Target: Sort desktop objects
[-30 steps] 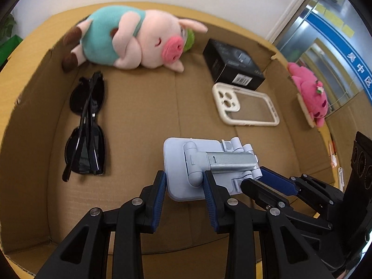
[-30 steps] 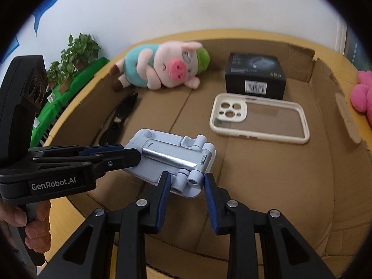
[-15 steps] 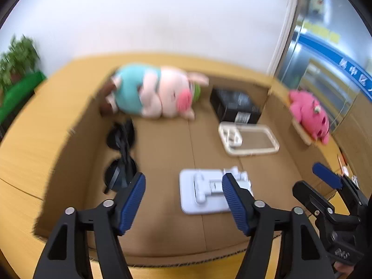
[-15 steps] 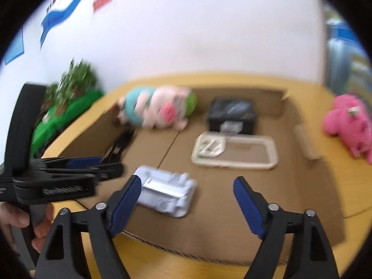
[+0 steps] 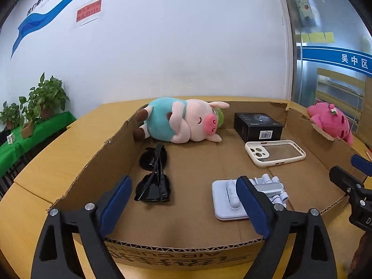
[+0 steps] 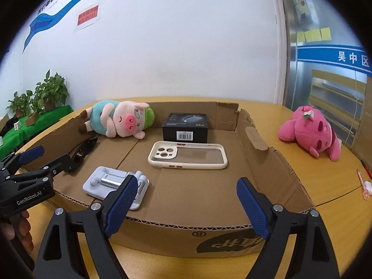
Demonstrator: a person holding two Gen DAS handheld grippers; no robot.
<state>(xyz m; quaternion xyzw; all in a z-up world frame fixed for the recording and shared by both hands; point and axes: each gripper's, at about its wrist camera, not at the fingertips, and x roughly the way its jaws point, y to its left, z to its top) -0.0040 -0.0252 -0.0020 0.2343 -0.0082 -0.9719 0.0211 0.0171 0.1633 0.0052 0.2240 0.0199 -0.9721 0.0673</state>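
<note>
While both hand-held grippers [image 5: 183, 205] [image 6: 186, 205] are opening empty, one [image 6: 28, 162] reads "GenRobot.AI".

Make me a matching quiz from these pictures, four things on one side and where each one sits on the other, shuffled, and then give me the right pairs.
Things:
1. sunglasses
2. black box
3. pink plush toy
4. phone stand

Places:
A. on the table, outside the cardboard tray
B. by the tray's left wall
C. near the tray's front edge
D. at the back, behind the phone case

Pairs: 1-B, 2-D, 3-A, 4-C
</note>
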